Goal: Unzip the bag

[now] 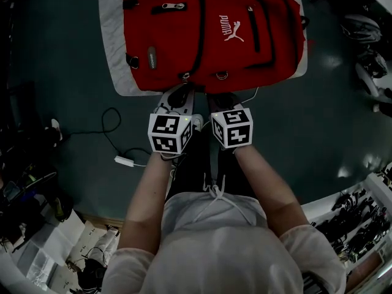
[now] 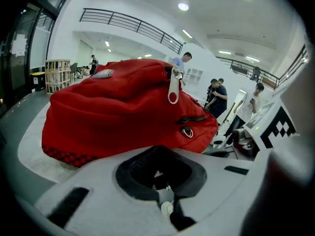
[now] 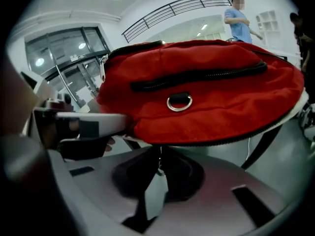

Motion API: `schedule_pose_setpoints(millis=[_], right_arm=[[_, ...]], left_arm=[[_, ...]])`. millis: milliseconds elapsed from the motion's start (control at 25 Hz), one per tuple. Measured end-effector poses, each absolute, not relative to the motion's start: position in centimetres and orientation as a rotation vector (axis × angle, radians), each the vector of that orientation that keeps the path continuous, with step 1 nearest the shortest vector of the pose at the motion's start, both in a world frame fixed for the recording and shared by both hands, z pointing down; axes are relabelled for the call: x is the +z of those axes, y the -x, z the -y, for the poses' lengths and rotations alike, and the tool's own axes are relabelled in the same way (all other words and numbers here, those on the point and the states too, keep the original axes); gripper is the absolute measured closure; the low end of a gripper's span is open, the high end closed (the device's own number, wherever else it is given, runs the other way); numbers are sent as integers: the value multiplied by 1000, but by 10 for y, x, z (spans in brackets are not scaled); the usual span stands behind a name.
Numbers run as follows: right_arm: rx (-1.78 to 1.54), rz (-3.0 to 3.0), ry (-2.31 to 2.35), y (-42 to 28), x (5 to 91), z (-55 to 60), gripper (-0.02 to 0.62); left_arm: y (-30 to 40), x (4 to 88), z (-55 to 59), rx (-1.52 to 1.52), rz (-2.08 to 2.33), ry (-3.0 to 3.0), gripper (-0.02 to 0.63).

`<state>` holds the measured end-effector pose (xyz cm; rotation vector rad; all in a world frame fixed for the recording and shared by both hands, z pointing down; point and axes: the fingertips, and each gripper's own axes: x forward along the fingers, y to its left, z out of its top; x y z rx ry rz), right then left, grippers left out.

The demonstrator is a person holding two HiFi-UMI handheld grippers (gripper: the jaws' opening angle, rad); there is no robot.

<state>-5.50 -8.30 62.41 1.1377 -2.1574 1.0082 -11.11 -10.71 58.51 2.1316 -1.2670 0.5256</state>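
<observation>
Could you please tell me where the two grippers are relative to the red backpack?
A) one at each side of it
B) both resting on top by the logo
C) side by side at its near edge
C: the head view shows the left gripper and right gripper side by side at the near edge of the red backpack.

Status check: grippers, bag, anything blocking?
Left gripper and right gripper shut, empty, at the backpack's near edge. Zippers look closed; pull untouched. Nothing in the way.
</observation>
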Motion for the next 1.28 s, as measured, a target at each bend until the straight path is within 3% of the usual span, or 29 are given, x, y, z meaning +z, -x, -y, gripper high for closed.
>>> schedule_pose_setpoints(millis=[560,1280], right_arm=[[744,2009,-1006,21,625,77,561],[742,1814,-1067,-110,621,86,560]], left_arm=[[106,594,115,658,1312,-2204,586],[107,596,115,774,1339,-2171,586]])
